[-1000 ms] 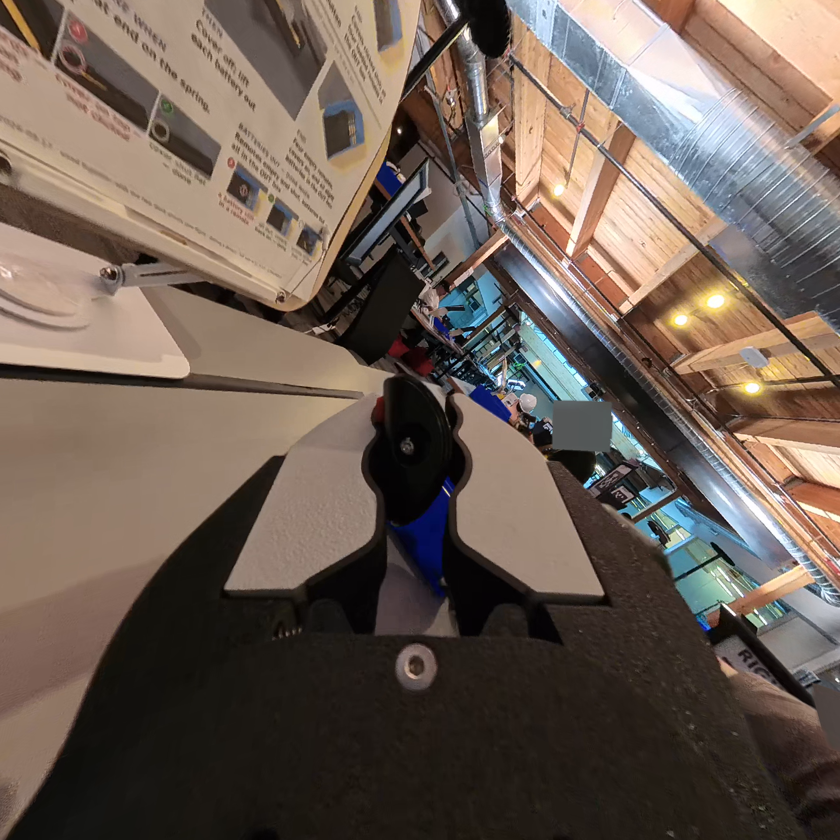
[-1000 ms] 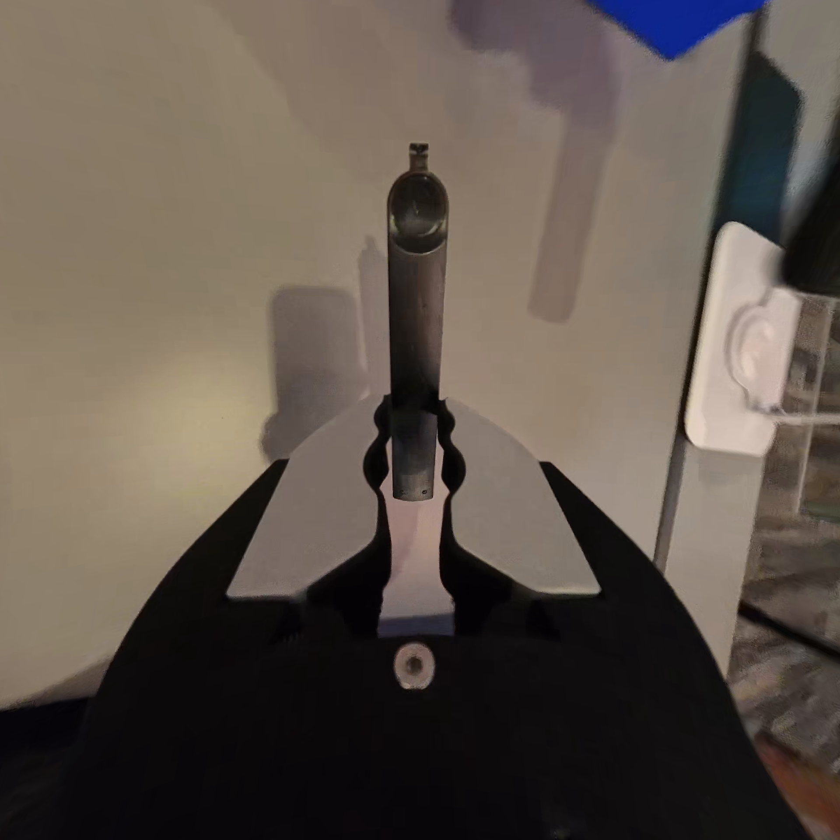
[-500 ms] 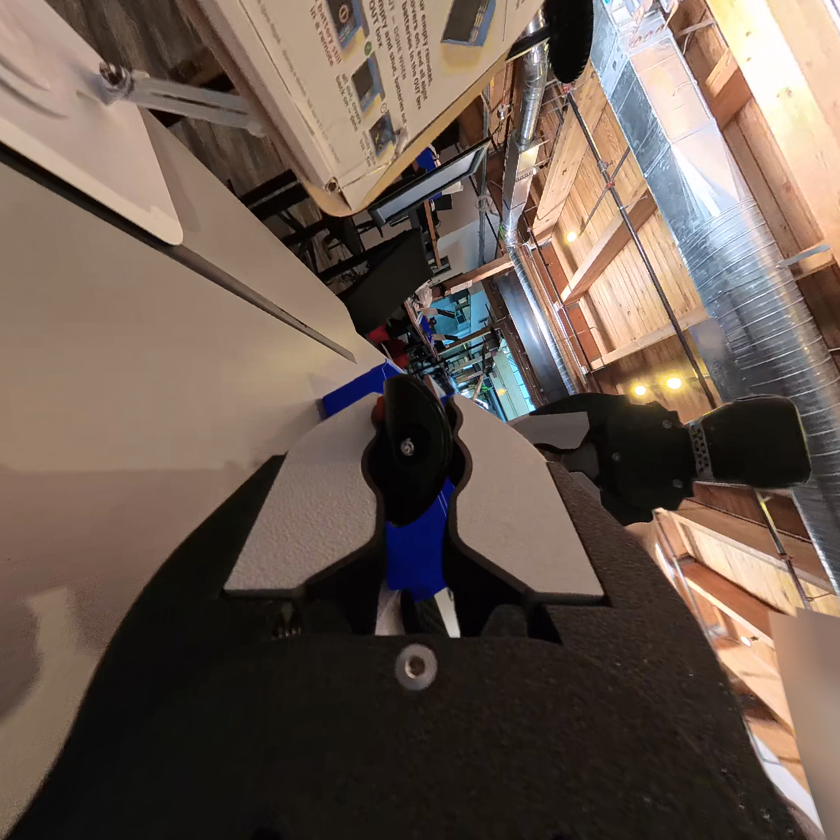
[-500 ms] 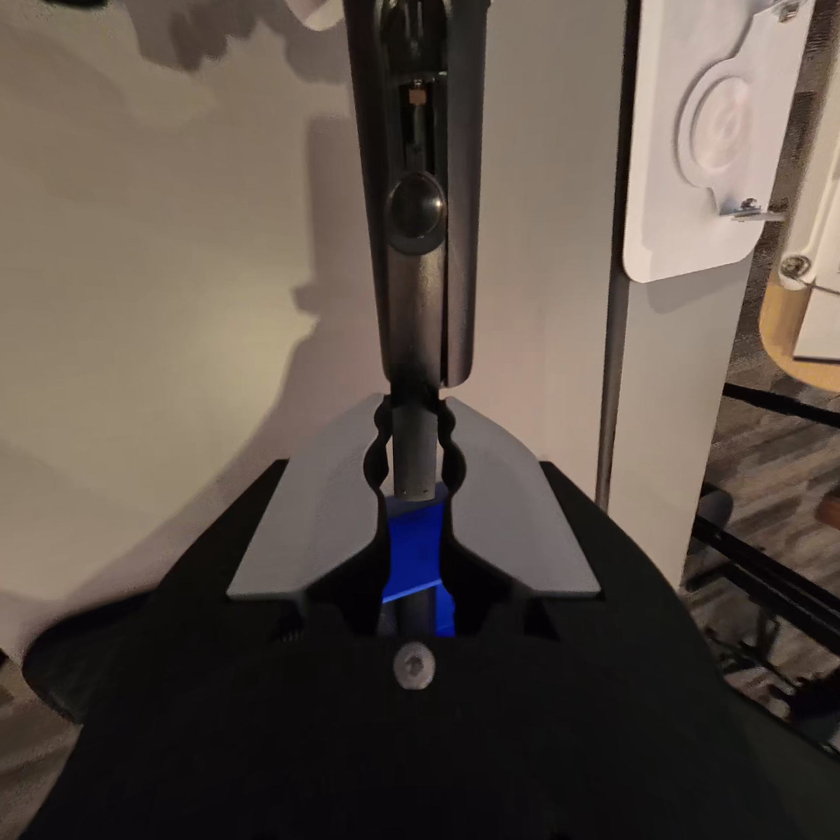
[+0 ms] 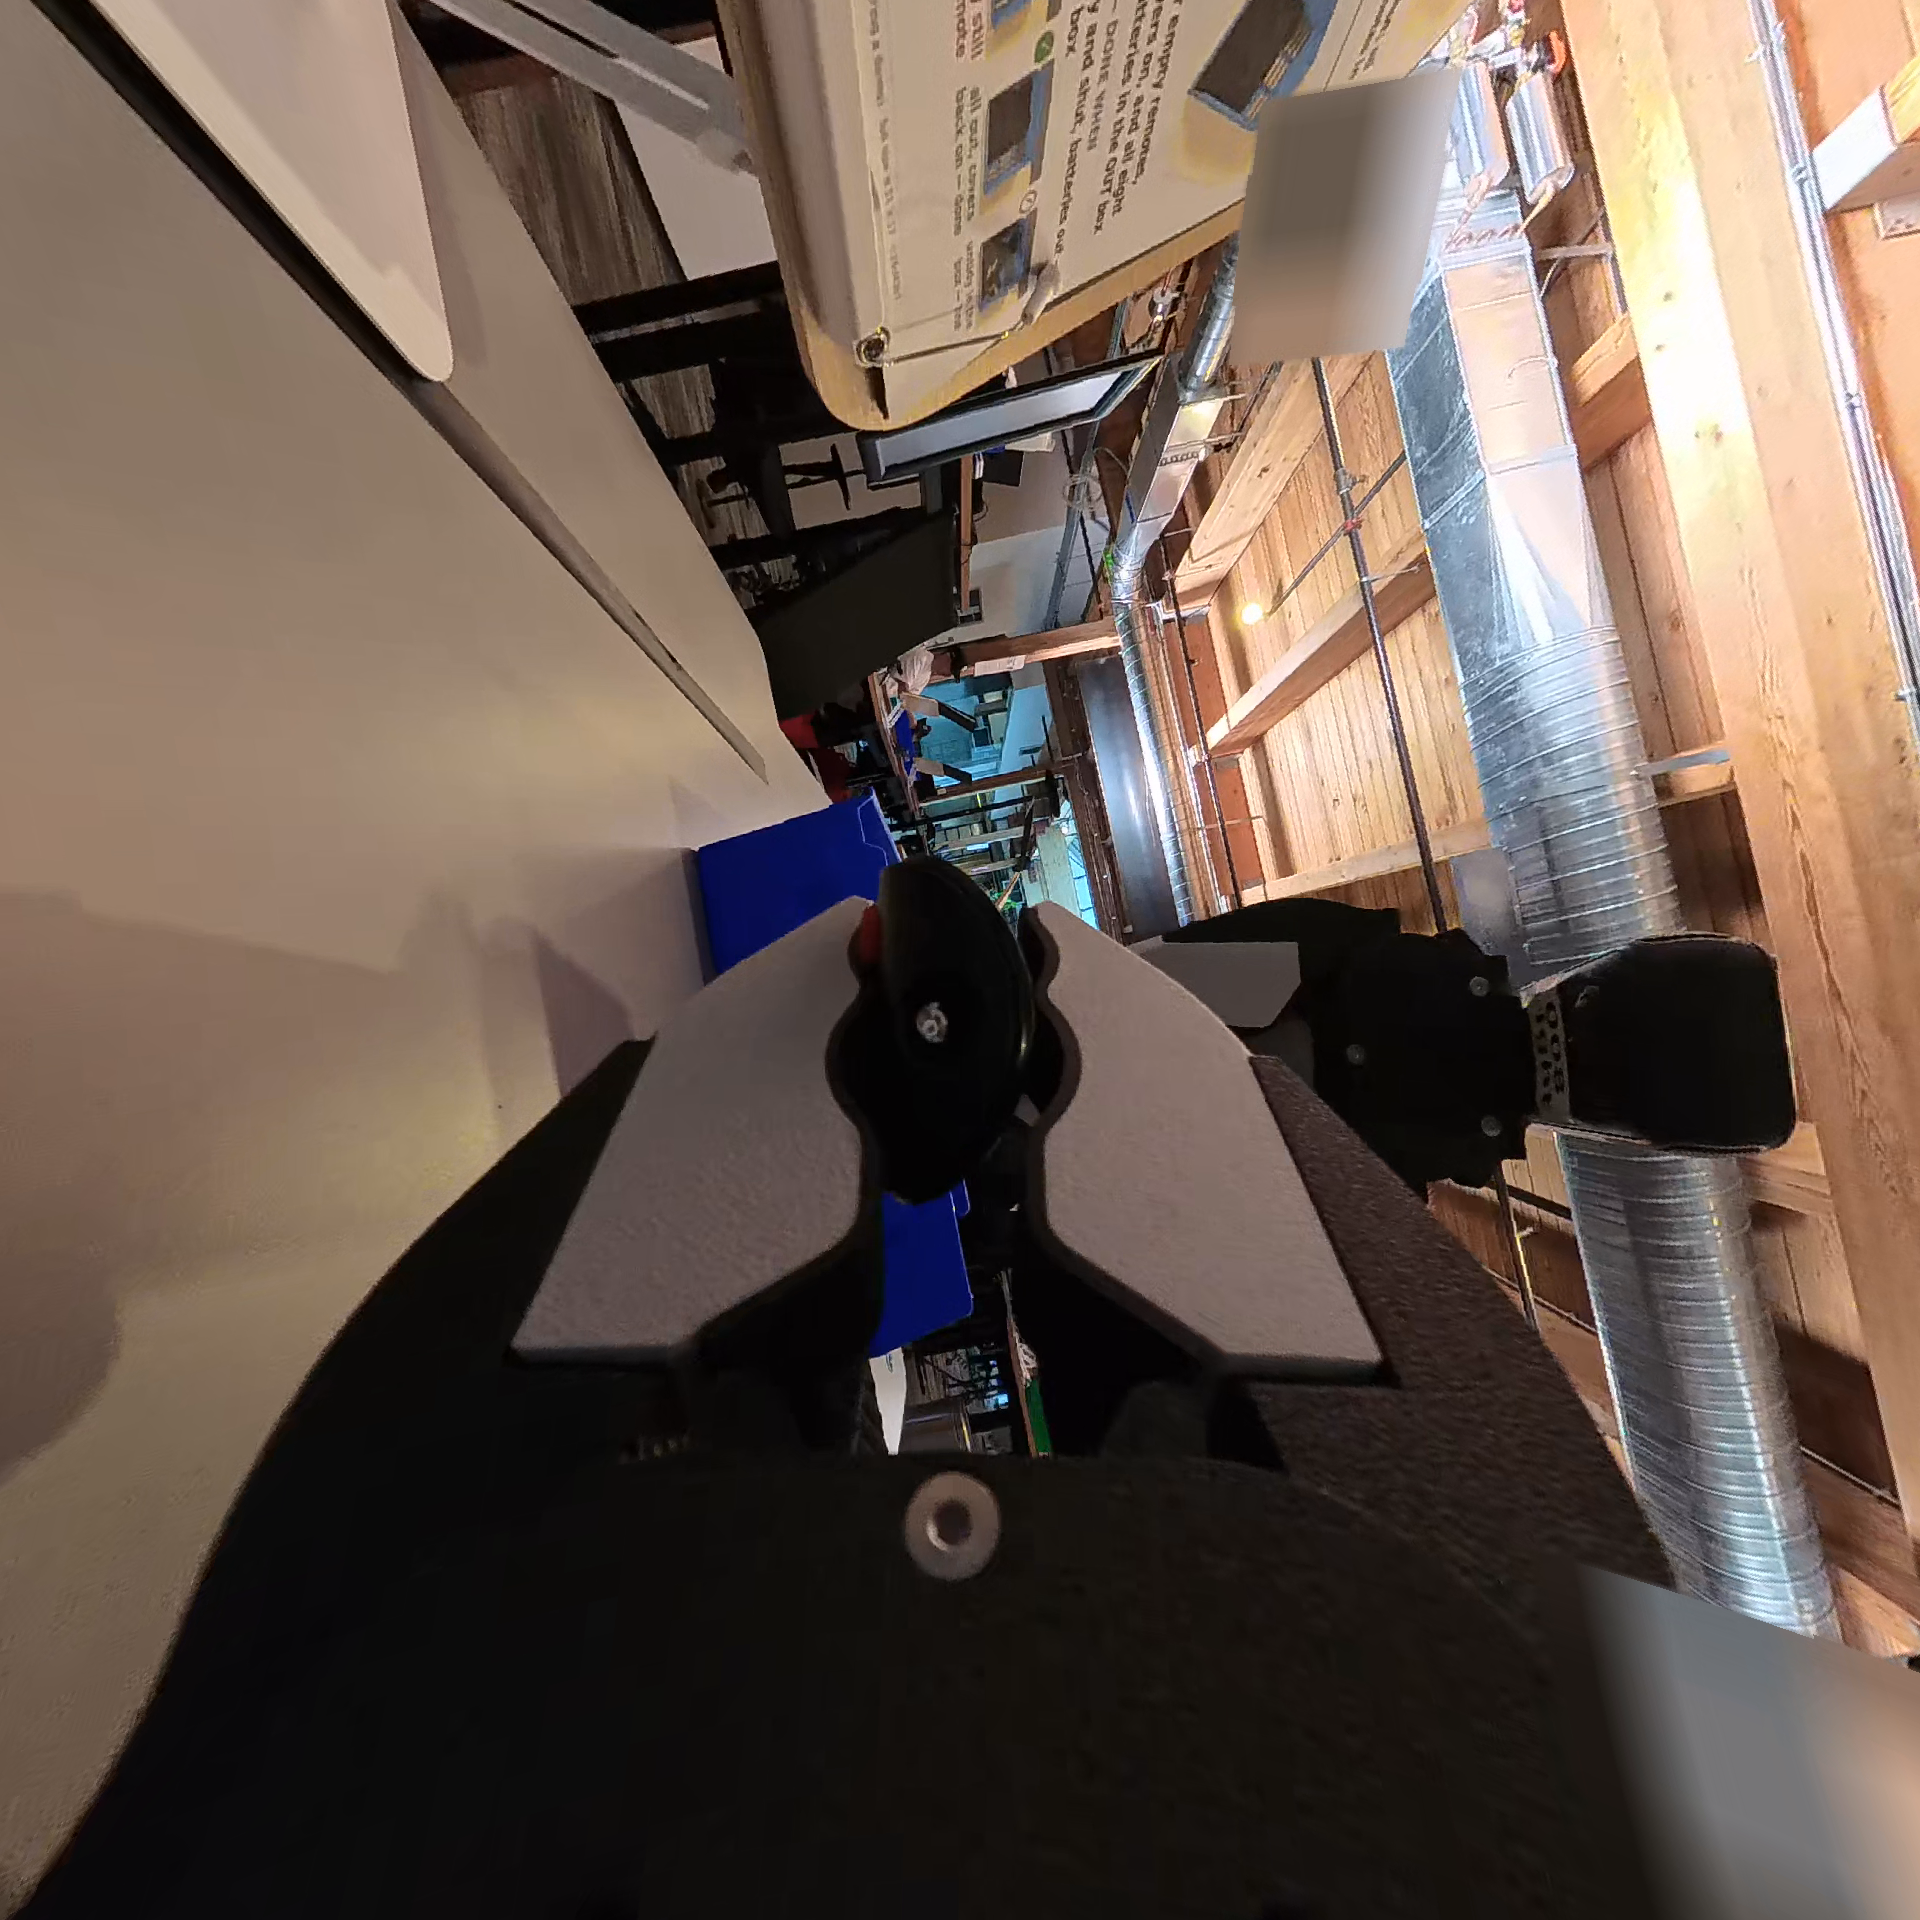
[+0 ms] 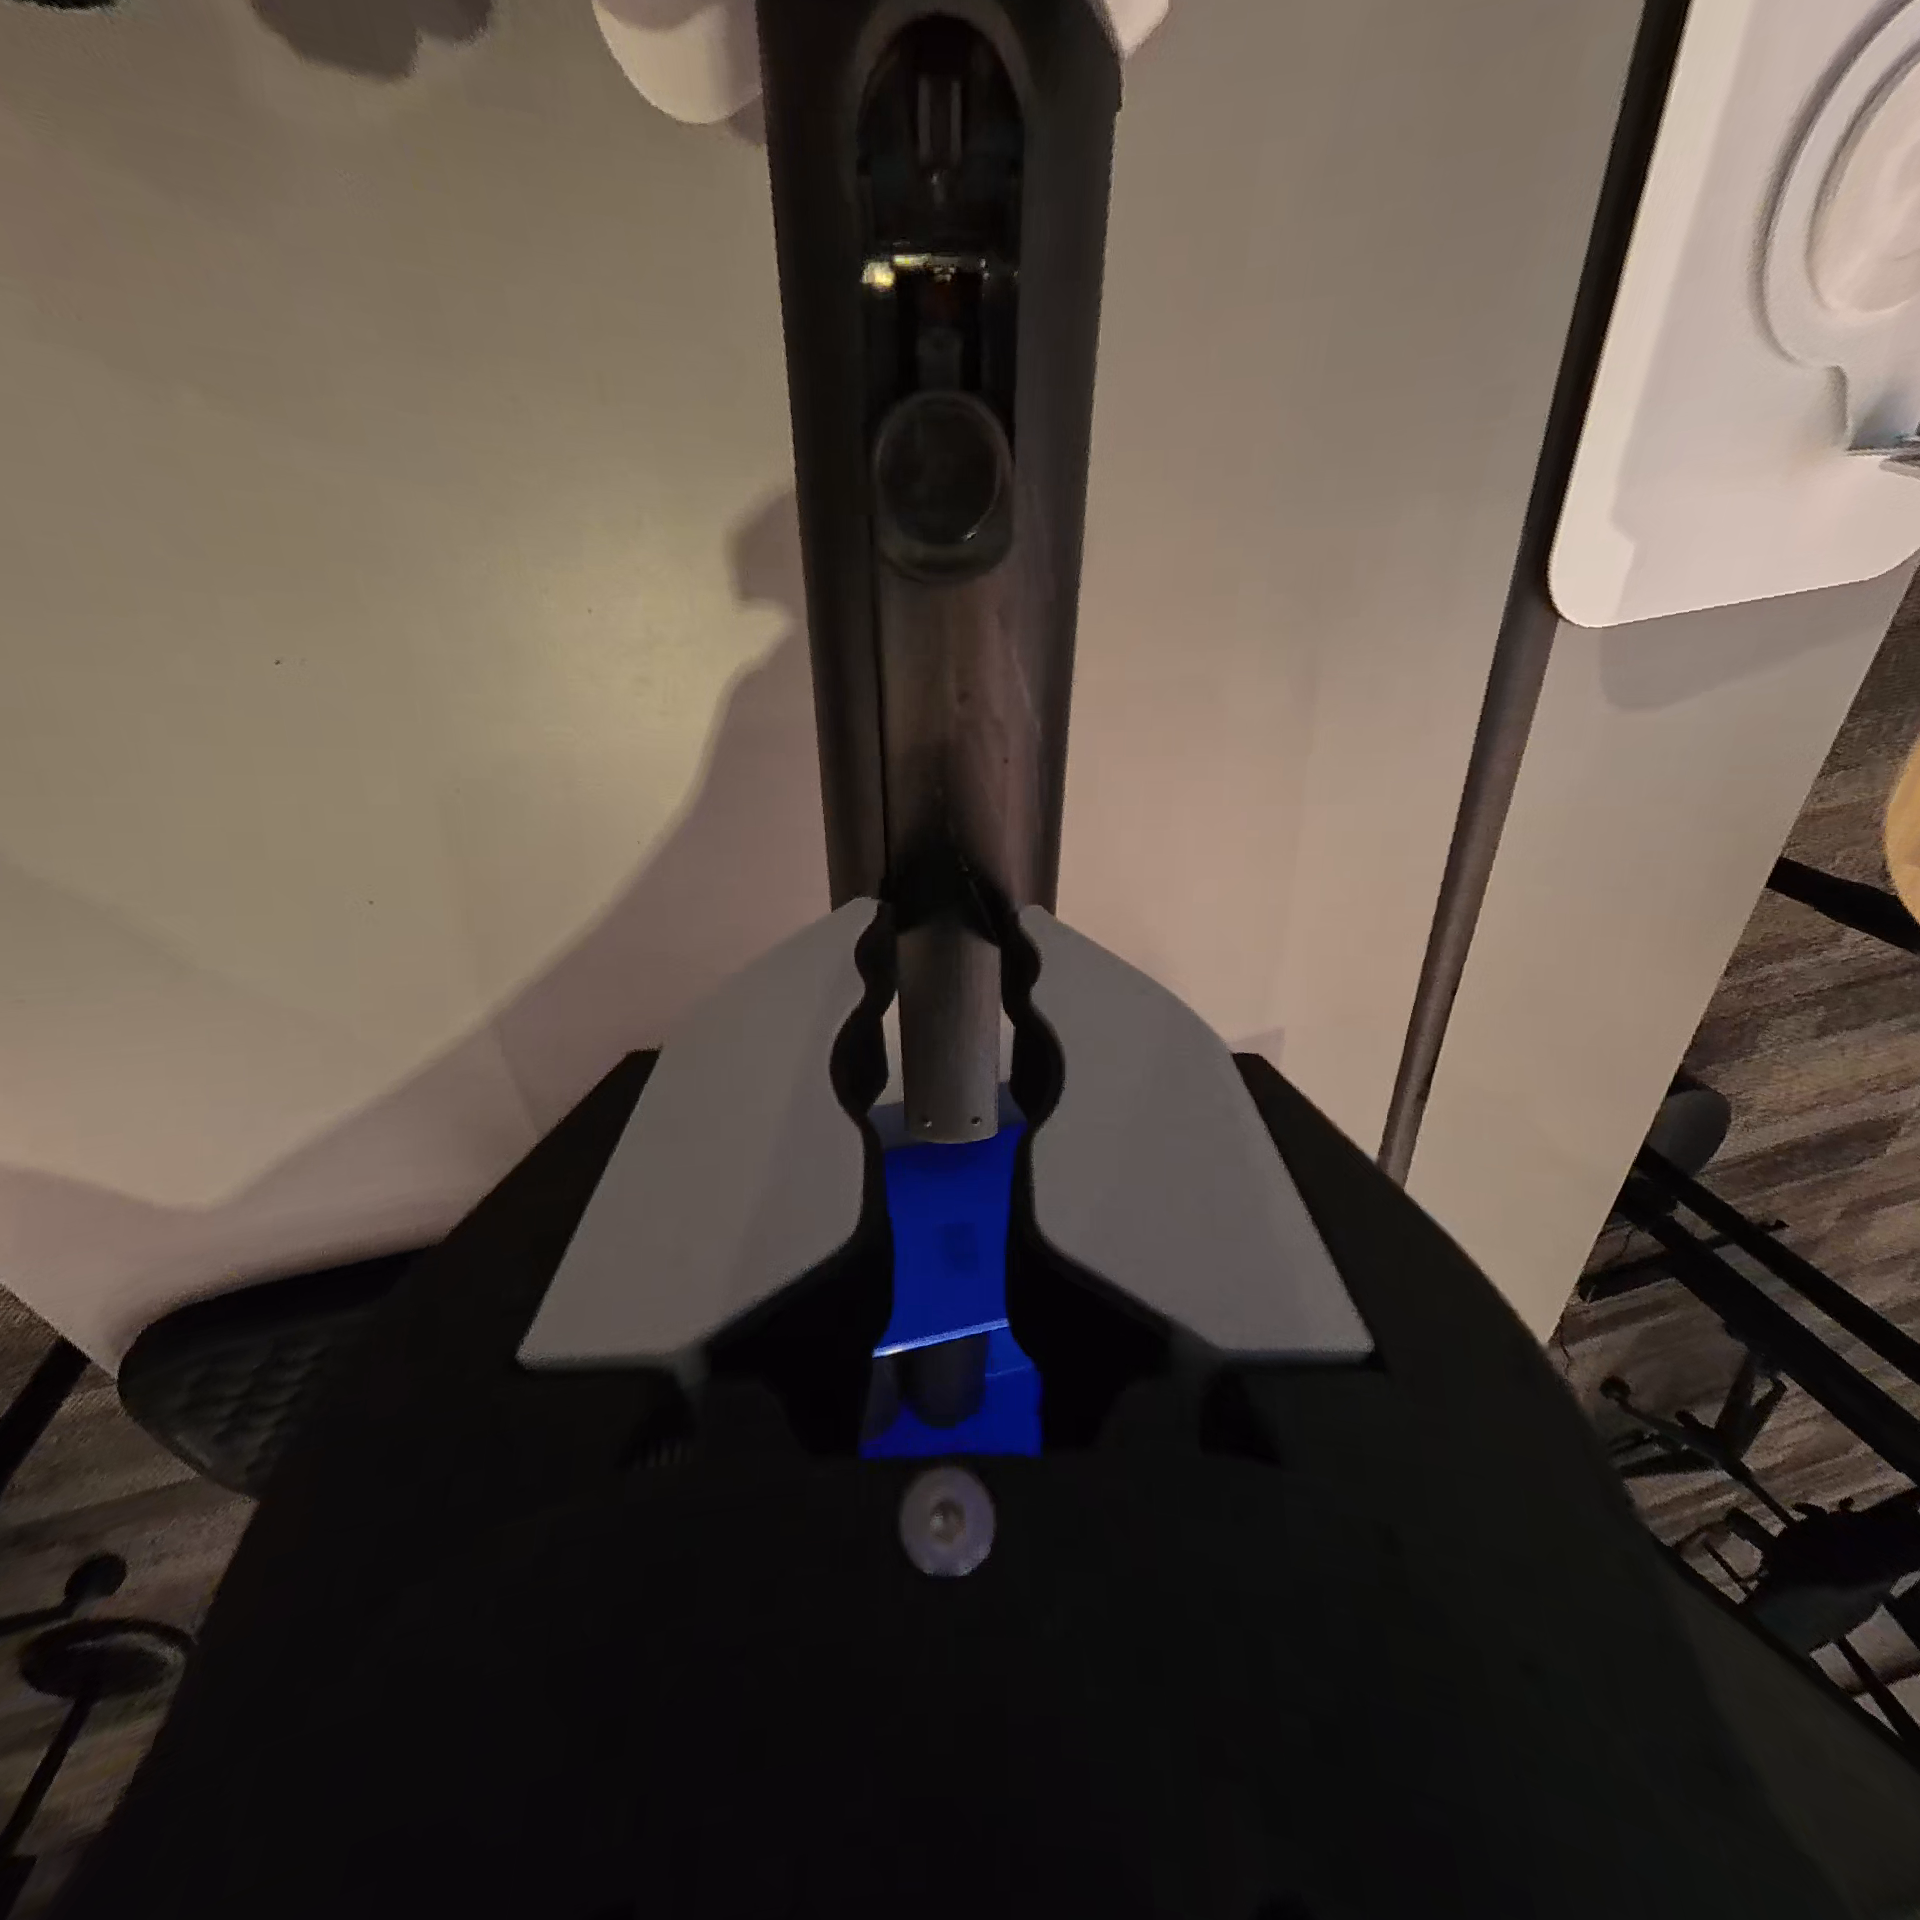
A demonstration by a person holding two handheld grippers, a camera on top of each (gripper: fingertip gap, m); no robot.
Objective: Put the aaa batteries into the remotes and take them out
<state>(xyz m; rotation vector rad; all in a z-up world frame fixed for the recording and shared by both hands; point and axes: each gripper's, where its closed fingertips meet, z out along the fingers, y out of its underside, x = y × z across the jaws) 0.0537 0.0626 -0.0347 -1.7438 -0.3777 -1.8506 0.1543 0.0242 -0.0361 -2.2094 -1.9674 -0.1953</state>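
My left gripper (image 5: 951, 935) is shut on a black remote (image 5: 935, 1049), seen end-on with a small screw and a red button. In the right wrist view the same remote (image 6: 821, 520) runs straight away from me, back side up, with its battery compartment (image 6: 935, 208) open at the far end. My right gripper (image 6: 951, 920) is shut on the near end of the dark grey battery cover (image 6: 951, 707), which lies along the remote's back. The right gripper also shows in the left wrist view (image 5: 1236, 977). I cannot make out any battery.
A white table (image 5: 260, 727) lies under both grippers. A blue bin (image 5: 790, 883) sits on it, also showing between the right fingers (image 6: 945, 1247). A white mount plate (image 6: 1714, 468) and an instruction board (image 5: 987, 156) stand at the table's edge.
The right gripper carried the cover from free air onto the remote's back and moved in closer. The left view rolled, and the right gripper came into it.
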